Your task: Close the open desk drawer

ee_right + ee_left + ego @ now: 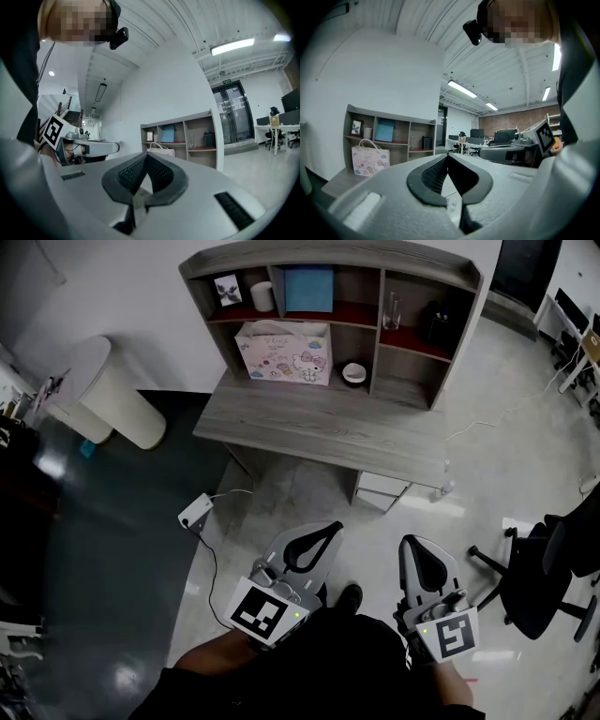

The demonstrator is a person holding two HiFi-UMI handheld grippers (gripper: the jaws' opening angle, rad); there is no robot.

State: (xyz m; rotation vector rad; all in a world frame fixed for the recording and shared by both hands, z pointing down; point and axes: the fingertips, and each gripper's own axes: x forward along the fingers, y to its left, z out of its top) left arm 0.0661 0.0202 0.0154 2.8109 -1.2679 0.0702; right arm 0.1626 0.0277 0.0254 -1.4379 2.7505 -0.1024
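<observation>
Glossy grey floor (281, 488) runs up to a white wall, where a grey wooden desk (328, 427) with a shelved hutch (375, 277) stands. The shelves hold a photo frame (228, 289), a blue box (309, 289), a glass (392, 310) and a dark container (433, 322). A pale cartoon-printed gift bag (286, 352) and a small bowl (353, 372) sit on the desktop under them. The open drawer (382, 489), white, juts out below the desk's front edge toward its right end. It appears in the head view only, well apart from both tools. That view alone also shows a round white table (103, 390) at the left, a power strip (195, 512) with its cable on the floor, and a black office chair (539, 573) at the right. Low in the picture, the left gripper (323, 532) and the right gripper (412, 542) point toward the desk. Each has its jaws pressed together at the tips, with nothing between them. The left gripper view adds ceiling strip lights (461, 89), a far brick wall (515, 119) and rows of monitors (477, 133). The right gripper view adds glass doors (232, 112) beside the hutch and a staircase (72, 115) far off at the left.
</observation>
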